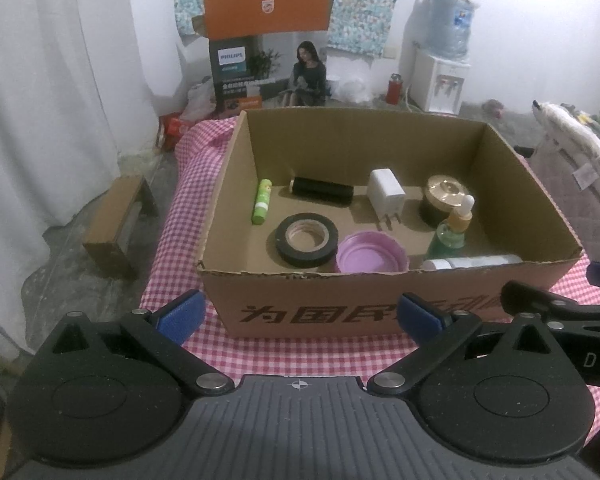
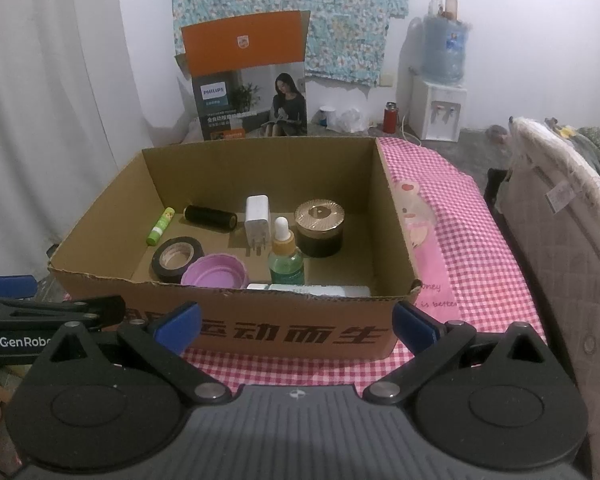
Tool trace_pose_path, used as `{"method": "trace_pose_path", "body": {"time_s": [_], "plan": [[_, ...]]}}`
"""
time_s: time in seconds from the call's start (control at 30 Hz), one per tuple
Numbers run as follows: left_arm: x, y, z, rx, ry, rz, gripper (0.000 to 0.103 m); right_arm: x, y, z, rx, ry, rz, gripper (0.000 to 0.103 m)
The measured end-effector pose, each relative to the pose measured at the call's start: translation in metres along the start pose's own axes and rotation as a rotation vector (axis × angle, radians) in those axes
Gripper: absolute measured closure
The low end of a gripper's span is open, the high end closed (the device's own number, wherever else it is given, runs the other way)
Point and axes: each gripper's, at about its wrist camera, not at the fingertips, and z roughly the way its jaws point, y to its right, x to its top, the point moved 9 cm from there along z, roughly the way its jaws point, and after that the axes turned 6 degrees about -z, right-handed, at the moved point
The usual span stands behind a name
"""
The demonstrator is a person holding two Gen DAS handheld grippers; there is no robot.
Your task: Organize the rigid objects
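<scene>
Both sets of jaws stand spread wide with nothing between them: my left gripper (image 1: 298,314) and my right gripper (image 2: 296,326) hover side by side just short of the near wall of the cardboard box (image 1: 340,312), each showing at the edge of the other's view. That box sits on a bench covered in pink checked cloth (image 2: 468,248), and everything I am sorting lies inside it. Along the left wall leans a green glue stick (image 1: 261,202). At the far side a black cylinder (image 1: 322,191) lies on its side, with a white charger plug (image 1: 387,194) standing to its right and a dark jar with a gold lid (image 1: 446,200) further right. Nearer to me I see a roll of black tape (image 1: 307,239) lying flat, a purple lid (image 1: 371,251) just beside it, and a green dropper bottle (image 1: 452,228) upright. A white tube (image 1: 472,262) lies against the near wall.
</scene>
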Motion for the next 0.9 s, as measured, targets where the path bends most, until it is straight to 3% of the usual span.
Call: {"method": "trace_pose_path", "body": {"time_s": [0.9], "plan": [[0.001, -0.0009, 0.0028, 0.007, -0.003, 0.004, 0.0, -0.0032, 0.0004, 0.0045, 0.007, -0.009, 0.005, 0.0]]}}
